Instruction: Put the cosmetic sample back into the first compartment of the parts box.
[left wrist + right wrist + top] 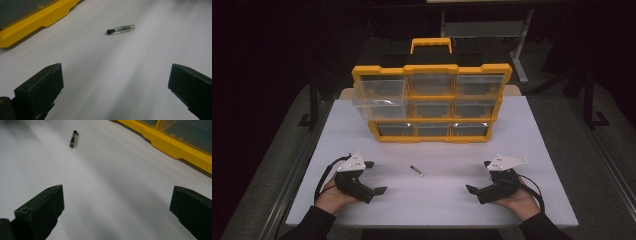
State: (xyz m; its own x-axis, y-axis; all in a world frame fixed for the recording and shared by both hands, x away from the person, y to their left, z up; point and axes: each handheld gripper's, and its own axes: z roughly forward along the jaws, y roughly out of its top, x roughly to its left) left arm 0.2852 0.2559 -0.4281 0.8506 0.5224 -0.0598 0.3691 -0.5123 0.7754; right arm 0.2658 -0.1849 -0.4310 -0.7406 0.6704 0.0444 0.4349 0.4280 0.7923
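High view: unlabelled clear vial [416,170] between wide-spread left gripper [375,177], right gripper [479,176]

White table [532,150], dark room, grey floor [597,165], metal frame legs [519,45] behind

My yellow organizer [32,20] is cut off by the frame in both gripper views — its drawers' contents too dim to tell; the vial's [416,170] contents too small.

Vial [416,170] on table [532,150], organizer [432,95] behind it, tools flanking
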